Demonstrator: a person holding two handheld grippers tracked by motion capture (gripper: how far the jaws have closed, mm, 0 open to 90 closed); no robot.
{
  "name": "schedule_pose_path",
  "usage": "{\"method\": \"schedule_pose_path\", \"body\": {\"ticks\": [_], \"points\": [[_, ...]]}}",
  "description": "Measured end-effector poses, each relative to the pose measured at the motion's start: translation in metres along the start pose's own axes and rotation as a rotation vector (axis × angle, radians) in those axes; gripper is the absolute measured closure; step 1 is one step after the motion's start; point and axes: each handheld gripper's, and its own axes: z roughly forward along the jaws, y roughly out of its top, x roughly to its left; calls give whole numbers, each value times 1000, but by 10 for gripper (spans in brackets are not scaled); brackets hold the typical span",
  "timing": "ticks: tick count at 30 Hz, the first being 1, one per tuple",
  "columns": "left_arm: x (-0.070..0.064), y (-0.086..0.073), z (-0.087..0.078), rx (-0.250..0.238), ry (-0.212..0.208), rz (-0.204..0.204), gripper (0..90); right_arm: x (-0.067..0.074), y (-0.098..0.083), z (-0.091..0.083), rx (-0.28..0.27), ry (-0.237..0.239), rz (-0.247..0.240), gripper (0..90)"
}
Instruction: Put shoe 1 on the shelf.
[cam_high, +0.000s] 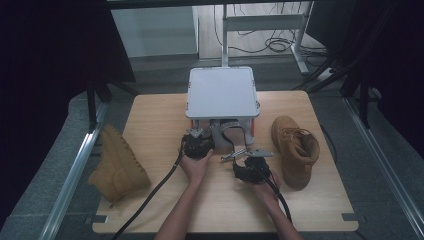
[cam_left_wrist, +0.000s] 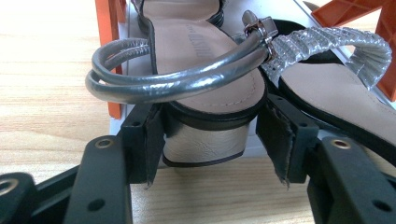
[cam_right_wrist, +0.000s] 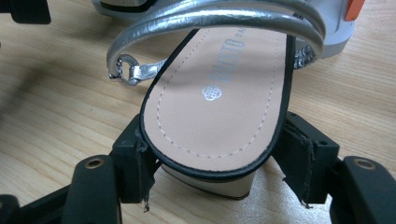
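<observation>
On the tan insole of the silver-strapped block-heeled sandal (cam_right_wrist: 219, 93) in the right gripper view stands a small round silver emblem with a line of silver capital letters beside it; the word runs under the metallic strap and reads roughly "…STO", too cut off to give in full. On the tan insole of the other silver-strapped sandal (cam_left_wrist: 205, 60) in the left gripper view a line of dark print runs, too foreshortened to read

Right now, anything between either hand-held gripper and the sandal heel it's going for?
Nothing visible. The left hand-held gripper already straddles one silver sandal's heel, and the right hand-held gripper straddles the other sandal's heel. The ankle straps arch above the jaws.
</observation>
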Motion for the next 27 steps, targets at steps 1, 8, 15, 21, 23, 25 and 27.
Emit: {"method": "schedule_pose_path", "body": {"ticks": [1, 8, 15, 21, 23, 25, 27], "points": [[0, 0, 0, 1, -1, 1, 427, 0, 0, 0, 0, 1, 5, 353], [1, 1, 0, 9, -8, 5, 427, 1, 3, -1, -42, -38, 24, 371], [3, 2, 0, 18, -16, 5, 426, -1, 6, -4, -98, -38, 70, 379], [3, 2, 0, 20, -18, 2, 426, -3, 8, -3, -121, -30, 111, 383], [3, 2, 0, 21, -19, 2, 425, -3, 9, -1, -122, -28, 122, 383], [3, 2, 0, 22, -20, 2, 425, -3, 11, 0, -127, -26, 140, 383], [3, 3, 0, 23, -21, 1, 425, -3, 12, 2, -133, -24, 152, 383]]}}
